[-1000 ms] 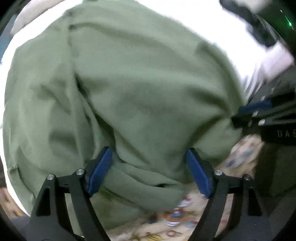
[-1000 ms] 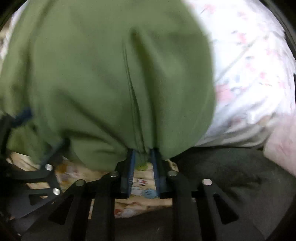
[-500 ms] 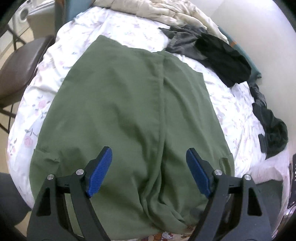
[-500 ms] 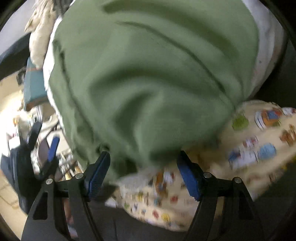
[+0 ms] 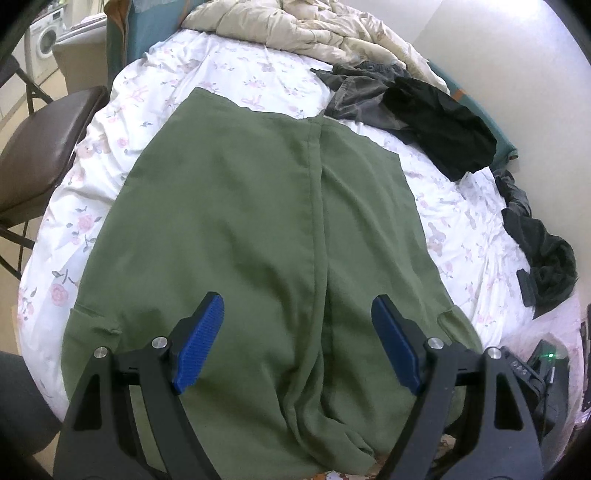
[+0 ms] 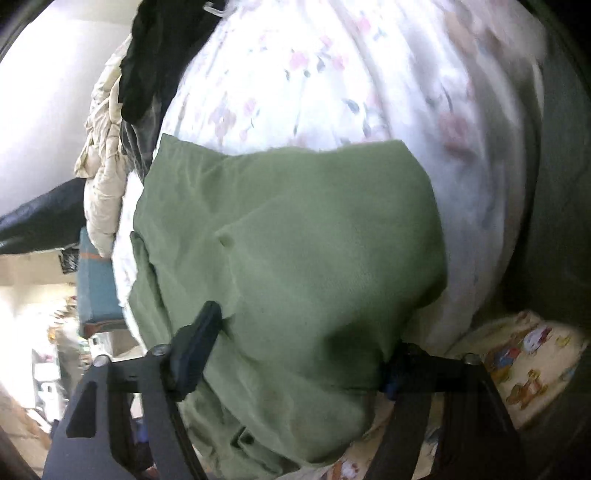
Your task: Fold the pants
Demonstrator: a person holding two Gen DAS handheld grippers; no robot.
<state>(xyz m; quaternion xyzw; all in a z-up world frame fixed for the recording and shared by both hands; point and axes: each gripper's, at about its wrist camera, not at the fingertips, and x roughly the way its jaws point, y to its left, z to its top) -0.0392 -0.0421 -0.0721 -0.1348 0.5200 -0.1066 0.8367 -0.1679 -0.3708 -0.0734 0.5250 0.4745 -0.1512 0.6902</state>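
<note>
Olive-green pants (image 5: 240,221) lie spread flat on the floral bed sheet (image 5: 240,77), waist end nearest me and a seam running up the middle. My left gripper (image 5: 297,332) hovers over the waist end, jaws open wide with nothing between the blue pads (image 5: 201,343). In the right wrist view a bulging part of the pants (image 6: 295,240) sits between the fingers of my right gripper (image 6: 295,354), whose jaws are closing. Its left finger (image 6: 199,343) rests against the cloth. The cloth drapes over and hides the right pad.
Dark clothes (image 5: 436,118) lie heaped at the bed's far right, another dark garment (image 5: 543,258) at its right edge. A beige quilt (image 5: 314,26) is bunched at the head. A brown chair (image 5: 40,147) stands left of the bed. Cartoon-print cloth (image 6: 524,369) lies below the mattress edge.
The left gripper lifted away from the pants, which now lie flat, and then held still. The right gripper let go of a pinched fold, rolled, opened wide and has narrowed around the cloth.
</note>
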